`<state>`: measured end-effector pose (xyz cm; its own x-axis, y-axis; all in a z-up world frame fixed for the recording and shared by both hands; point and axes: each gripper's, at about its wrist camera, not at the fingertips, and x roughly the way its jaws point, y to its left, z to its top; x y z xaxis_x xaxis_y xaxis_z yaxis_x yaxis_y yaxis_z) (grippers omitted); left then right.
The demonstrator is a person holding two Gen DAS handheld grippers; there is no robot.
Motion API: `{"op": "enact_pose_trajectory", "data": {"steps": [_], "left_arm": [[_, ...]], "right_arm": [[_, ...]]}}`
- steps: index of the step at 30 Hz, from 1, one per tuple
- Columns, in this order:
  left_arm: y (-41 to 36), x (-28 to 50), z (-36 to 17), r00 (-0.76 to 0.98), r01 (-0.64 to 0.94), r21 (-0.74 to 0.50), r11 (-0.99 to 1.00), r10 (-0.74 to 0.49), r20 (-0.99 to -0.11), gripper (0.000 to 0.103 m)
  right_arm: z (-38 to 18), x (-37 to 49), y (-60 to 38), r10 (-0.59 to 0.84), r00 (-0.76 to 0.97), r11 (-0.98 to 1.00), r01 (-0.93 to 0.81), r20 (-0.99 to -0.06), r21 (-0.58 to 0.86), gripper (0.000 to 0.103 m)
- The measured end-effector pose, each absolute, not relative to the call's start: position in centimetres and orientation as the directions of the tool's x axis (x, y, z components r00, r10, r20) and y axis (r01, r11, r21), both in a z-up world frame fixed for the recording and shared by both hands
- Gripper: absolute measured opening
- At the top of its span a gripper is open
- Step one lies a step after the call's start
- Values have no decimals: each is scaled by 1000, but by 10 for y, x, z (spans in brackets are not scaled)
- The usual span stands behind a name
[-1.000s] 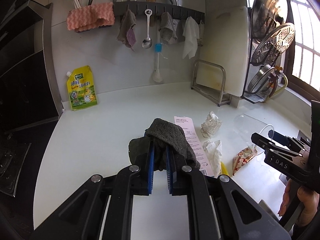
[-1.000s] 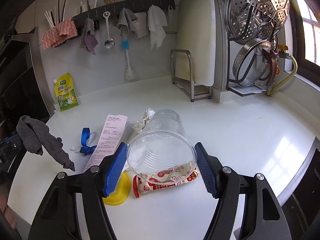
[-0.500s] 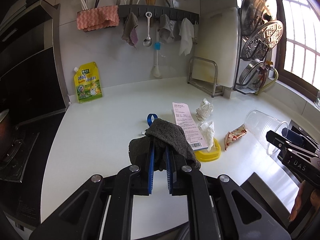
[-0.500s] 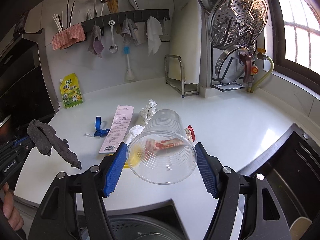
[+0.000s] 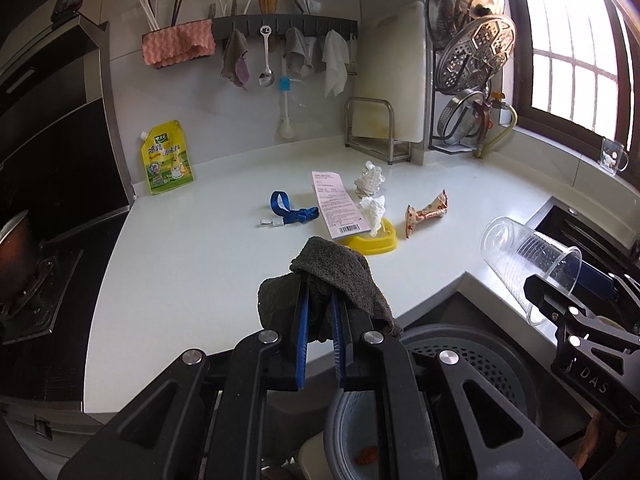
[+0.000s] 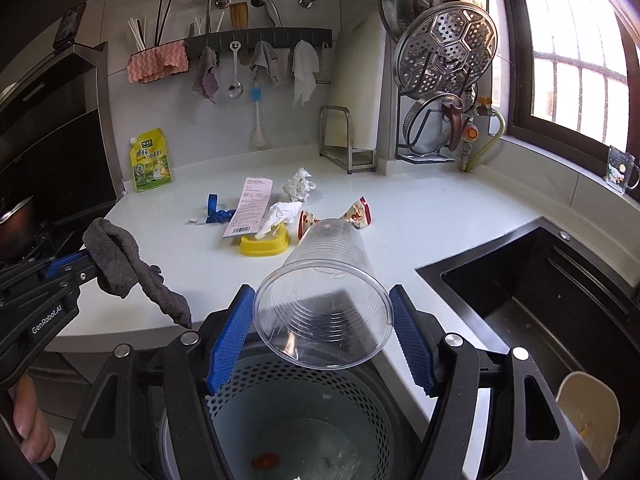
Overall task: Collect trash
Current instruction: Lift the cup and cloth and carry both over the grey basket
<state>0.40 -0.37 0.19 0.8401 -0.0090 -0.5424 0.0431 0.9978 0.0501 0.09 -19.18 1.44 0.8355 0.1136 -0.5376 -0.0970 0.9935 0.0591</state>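
Observation:
My left gripper (image 5: 320,300) is shut on a dark grey cloth (image 5: 336,268), which drapes over its blue pads. In the right wrist view the same cloth (image 6: 120,264) hangs from it at the left. My right gripper (image 6: 322,300) is shut on a clear plastic cup (image 6: 324,312) lying on its side, rim toward the camera. Both grippers hover past the counter's front edge, over a grey perforated bin (image 6: 304,384). A receipt (image 5: 338,208), crumpled tissues (image 5: 368,178), a yellow dish (image 5: 372,242), a snack wrapper (image 5: 426,214) and a blue strap (image 5: 292,210) lie on the white counter (image 5: 192,248).
A black sink (image 6: 540,292) is sunk into the counter at the right. A stove with a pot (image 5: 16,256) sits at the left. A yellow pouch (image 5: 166,158) leans on the back wall. A dish rack with steamer trays (image 5: 472,52) stands at the back right.
Both grippers have drawn back from the counter toward its front edge, carrying the cloth and the cup. The grey bin has come into view beneath them.

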Motion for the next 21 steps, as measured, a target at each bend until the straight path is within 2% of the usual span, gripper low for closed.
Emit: {"op": "enact_pose_trajectory", "data": {"steps": [21], "left_arm": [[-25,-28,-58,755,97,41,994,-47,-654,11]], "right_arm": [[-47,-69,-196,82,759,995,-28,-646,93,66]]}}
